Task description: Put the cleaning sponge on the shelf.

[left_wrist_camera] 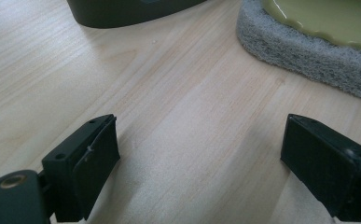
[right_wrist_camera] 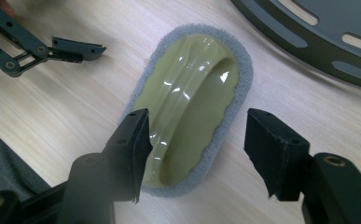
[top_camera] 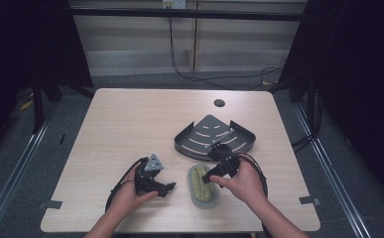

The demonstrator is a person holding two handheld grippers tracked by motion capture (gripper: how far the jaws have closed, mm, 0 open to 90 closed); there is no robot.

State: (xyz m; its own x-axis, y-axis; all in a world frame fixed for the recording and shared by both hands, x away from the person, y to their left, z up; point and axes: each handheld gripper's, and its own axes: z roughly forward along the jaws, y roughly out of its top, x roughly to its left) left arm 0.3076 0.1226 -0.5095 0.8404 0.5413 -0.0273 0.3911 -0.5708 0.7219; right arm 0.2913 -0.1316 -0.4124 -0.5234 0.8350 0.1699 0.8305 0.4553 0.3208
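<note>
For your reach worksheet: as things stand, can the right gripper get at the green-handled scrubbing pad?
Probably yes. The right gripper hangs open right over the scrubbing pad, jaws either side of its handle, nothing between; the rack sits clear behind.

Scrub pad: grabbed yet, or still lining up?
Done: right gripper is positioned over the scrub pad, jaws open on either side of its green handle. In hand: nothing; the pad lies flat on the table, just in front of the dark corner rack. Left gripper is open over bare wood beside the pad. Left: close on the handle and lift. Destination unknown.
</note>
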